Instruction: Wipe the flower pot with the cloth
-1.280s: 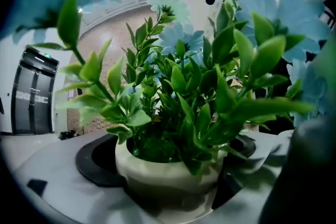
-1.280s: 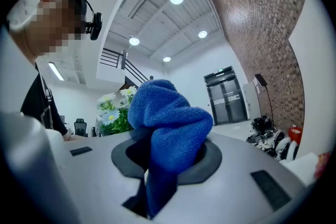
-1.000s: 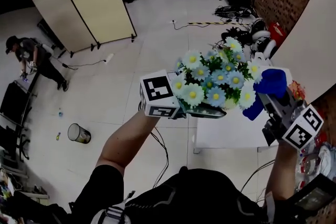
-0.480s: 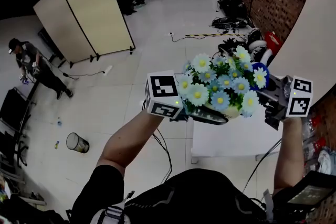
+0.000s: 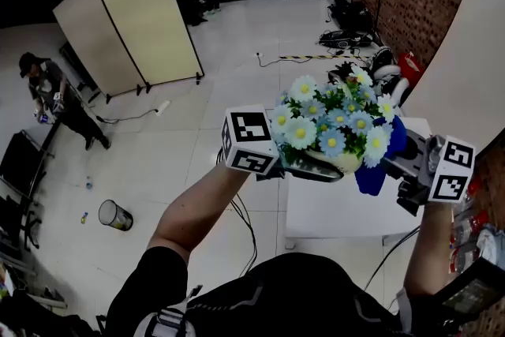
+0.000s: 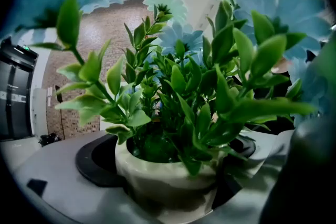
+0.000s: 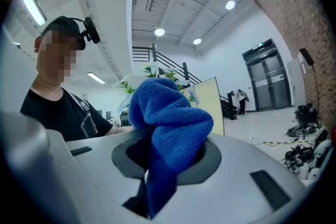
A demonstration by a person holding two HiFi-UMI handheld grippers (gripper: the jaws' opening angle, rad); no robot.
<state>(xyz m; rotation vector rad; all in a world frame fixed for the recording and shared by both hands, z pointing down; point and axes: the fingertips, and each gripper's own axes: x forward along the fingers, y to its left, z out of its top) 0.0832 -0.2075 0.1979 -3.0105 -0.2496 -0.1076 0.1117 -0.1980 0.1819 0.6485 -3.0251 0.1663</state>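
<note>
The left tongs [image 5: 284, 167] are clamping the cream flower pot [image 5: 335, 162], holding it in the air above the white counter [image 5: 331, 211]. The right tongs [image 5: 397, 163] are pinching a bunched blue cloth [image 5: 369, 178], which is sitting against or just beside the pot's right side, below the daisies [image 5: 331, 122]. As I judge it, a hard sideways push from the cloth is risking twisting the pot out of its grip and dropping it onto the counter beneath the pot. The loosely hanging cloth could also be snagging on leaves above the pot's rim, or slipping free.
</note>
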